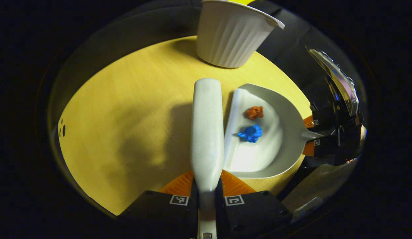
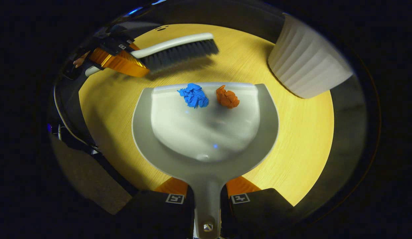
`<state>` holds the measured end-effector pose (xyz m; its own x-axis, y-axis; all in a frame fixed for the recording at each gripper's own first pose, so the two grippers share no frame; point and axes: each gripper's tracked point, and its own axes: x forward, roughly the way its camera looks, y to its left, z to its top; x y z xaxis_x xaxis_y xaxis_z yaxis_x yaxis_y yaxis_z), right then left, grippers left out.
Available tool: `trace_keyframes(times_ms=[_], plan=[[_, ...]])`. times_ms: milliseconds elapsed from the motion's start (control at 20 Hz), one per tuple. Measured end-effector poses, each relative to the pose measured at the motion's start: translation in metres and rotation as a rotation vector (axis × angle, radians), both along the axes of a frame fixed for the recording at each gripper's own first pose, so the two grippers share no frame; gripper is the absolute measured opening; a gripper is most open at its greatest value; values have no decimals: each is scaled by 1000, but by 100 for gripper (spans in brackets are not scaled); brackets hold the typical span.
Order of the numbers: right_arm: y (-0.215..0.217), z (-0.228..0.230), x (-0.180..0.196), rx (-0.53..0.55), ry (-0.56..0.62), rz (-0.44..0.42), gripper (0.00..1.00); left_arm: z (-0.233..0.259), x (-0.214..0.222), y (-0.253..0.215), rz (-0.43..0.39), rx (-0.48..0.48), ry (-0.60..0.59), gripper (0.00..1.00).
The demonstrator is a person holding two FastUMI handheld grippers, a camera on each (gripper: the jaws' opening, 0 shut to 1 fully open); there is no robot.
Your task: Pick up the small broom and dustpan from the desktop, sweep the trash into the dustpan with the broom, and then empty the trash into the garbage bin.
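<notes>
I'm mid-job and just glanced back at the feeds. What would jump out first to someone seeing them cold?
The blue scrap and orange scrap stand out most: bright crumpled bits lying side by side inside the pale dustpan, close to its front lip. The right gripper holds the dustpan by its handle on the yellow table. The broom in the left gripper sits just beyond the lip, with the ribbed white bin nearby.

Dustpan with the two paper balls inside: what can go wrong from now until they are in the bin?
1. The blue ball and orange ball lie near the open front lip of the dustpan; tipping it forward could roll them out.
2. The bin looks light; the dustpan may knock it.
3. The broom hangs close by and could bump the dustpan.
</notes>
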<state>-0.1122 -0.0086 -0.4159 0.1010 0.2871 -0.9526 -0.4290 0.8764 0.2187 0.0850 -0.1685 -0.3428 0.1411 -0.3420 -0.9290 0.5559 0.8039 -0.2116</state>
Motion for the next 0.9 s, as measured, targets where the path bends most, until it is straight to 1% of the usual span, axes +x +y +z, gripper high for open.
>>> trace_keyframes(times_ms=[50,100,150,200,250,300,350,450,500,550,600,650,700,800,900], plan=[[-3,6,-2,-2,3,-21,36,2,1,12,35,13,-15,25],[-9,14,-6,-5,8,-46,40,1,-2,15,73,27,-26,25],[-14,22,-9,-8,10,-76,36,1,-4,18,110,32,-27,25],[-19,33,-10,-10,6,-106,40,1,-5,24,145,34,-25,25],[-23,43,-10,-16,-1,-136,36,1,-8,28,171,31,-21,24],[-31,55,-9,-26,-7,-165,36,1,-10,33,191,25,-16,25],[-38,66,-7,-37,-18,-190,36,0,-14,36,204,23,-13,24],[-50,89,-4,-70,-35,-235,31,-4,-22,43,205,18,-7,25],[-59,101,-3,-89,-43,-257,36,-4,-24,47,200,11,-7,25],[-66,114,-1,-106,-49,-277,36,-3,-25,48,195,2,-5,25],[-73,126,2,-121,-54,-297,40,-4,-27,51,191,-5,-2,25],[-77,138,6,-130,-59,-317,36,-3,-29,52,186,-9,-1,25],[-78,151,7,-129,-59,-342,36,-4,-27,50,181,-10,-1,24],[-86,176,17,-109,-59,-386,36,-4,-27,49,174,-17,7,25],[-103,197,27,-114,-71,-400,36,-3,-25,49,171,-20,9,23]])
